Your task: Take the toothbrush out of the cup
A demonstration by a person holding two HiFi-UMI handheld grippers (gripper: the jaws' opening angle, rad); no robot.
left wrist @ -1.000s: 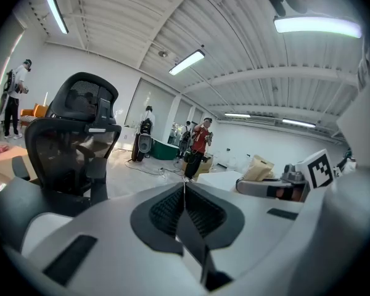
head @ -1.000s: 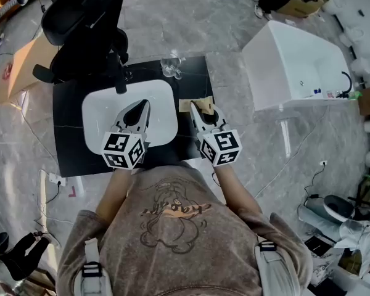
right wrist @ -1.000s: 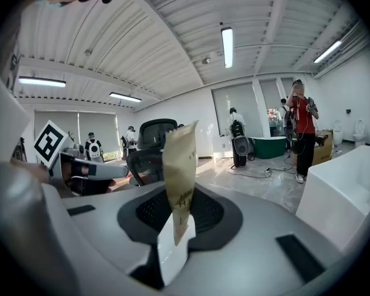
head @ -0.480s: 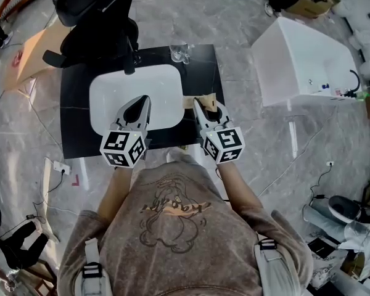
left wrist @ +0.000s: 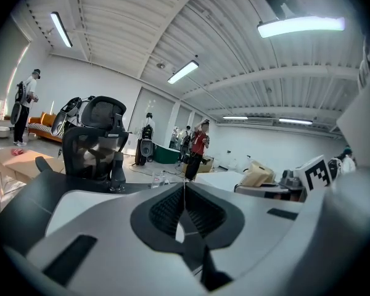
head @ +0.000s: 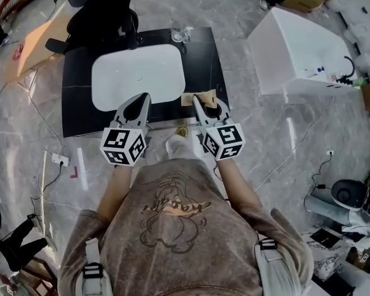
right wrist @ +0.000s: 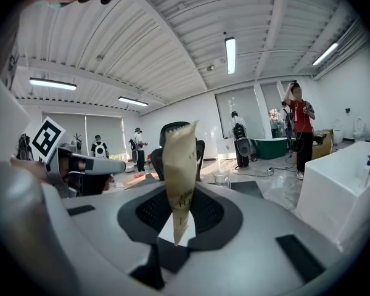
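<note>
A clear glass cup (head: 182,34) stands at the far edge of the black counter (head: 74,103), behind the white sink (head: 139,76); I cannot make out a toothbrush in it. The cup (left wrist: 157,179) also shows small in the left gripper view. My left gripper (head: 140,98) hangs over the counter's near part, shut, with nothing between its pads. My right gripper (head: 200,100) is shut on a tan piece of paper (right wrist: 180,171), which stands upright between the jaws. In the head view the paper (head: 190,98) sticks out to the left of the right jaws.
A black office chair (head: 105,5) stands behind the counter. A white tub (head: 296,48) sits to the right on the marble floor. A power strip (head: 60,160) and cables lie on the left. A small round object (head: 182,131) lies on the floor between the grippers. Several people stand far off.
Both grippers have drawn back from over the sink to the counter's near edge, and the counter has slid further away in the head view. The right jaws keep the tan paper.
</note>
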